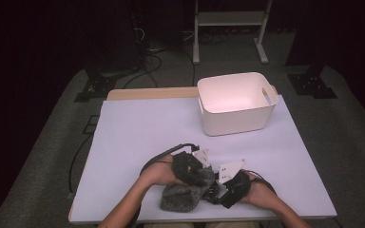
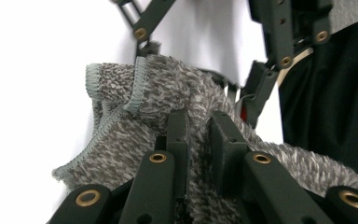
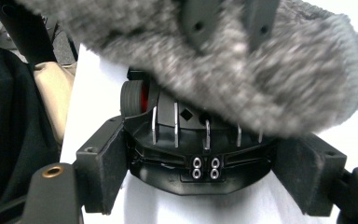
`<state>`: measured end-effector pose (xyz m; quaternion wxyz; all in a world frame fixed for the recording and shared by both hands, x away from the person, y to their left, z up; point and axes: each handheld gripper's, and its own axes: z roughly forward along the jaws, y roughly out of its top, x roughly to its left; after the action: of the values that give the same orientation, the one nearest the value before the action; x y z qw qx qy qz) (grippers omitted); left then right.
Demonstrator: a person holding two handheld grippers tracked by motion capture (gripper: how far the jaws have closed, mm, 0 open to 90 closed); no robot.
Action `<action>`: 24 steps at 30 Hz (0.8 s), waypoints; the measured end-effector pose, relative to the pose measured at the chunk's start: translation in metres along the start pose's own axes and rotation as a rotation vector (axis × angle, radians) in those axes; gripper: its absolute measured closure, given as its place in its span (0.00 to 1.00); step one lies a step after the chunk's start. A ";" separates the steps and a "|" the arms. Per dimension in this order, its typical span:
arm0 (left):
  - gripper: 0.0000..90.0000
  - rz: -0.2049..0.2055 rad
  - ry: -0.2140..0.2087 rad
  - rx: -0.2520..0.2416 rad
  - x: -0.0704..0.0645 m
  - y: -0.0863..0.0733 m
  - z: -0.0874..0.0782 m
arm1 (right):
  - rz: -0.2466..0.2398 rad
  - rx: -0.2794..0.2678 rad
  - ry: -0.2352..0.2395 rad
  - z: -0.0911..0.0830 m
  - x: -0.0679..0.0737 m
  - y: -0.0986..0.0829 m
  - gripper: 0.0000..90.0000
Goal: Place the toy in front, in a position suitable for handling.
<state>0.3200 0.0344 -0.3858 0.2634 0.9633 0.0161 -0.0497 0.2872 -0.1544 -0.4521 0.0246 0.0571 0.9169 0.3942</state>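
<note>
A grey fuzzy sock (image 1: 183,197) with a stitched cuff (image 2: 116,88) lies near the table's front edge, partly lifted. My left gripper (image 1: 203,180) comes at it from above, and in the left gripper view its jaws (image 2: 198,135) are shut on a fold of the sock. My right gripper (image 1: 216,192) sits just to the right, facing the left one. In the right gripper view it stands open (image 3: 209,168), its wide-apart pads (image 3: 105,168) flanking the left gripper's black body. The sock (image 3: 242,70) hangs above them, untouched by those pads.
A white plastic bin (image 1: 236,102) with a handle slot stands at the back right of the white table (image 1: 138,133). A metal stand (image 1: 228,28) and cables lie on the floor beyond. The table's front edge runs close under both hands.
</note>
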 end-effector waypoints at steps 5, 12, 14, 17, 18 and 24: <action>0.88 0.012 -0.033 -0.025 -0.002 0.003 0.006 | 0.001 0.007 -0.001 0.002 0.001 0.001 0.26; 0.88 0.013 -0.058 -0.037 -0.002 0.006 0.009 | -0.009 0.010 -0.011 0.003 0.002 0.000 0.26; 0.88 -0.003 -0.042 -0.028 0.001 0.000 0.006 | -0.012 0.006 -0.007 0.003 0.001 -0.001 0.26; 0.88 -0.031 -0.029 -0.012 0.004 -0.012 0.000 | -0.015 0.007 -0.009 0.003 0.001 -0.002 0.26; 0.88 -0.038 -0.025 -0.009 0.004 -0.016 -0.002 | -0.024 0.009 -0.010 0.003 0.001 -0.002 0.26; 0.88 -0.094 0.008 0.011 0.006 -0.044 -0.014 | -0.020 0.009 -0.003 0.004 0.000 -0.003 0.26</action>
<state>0.3245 0.0798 -0.3965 0.2557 0.9630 0.0620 -0.0580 0.2876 -0.1538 -0.4575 0.0297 0.0488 0.9191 0.3898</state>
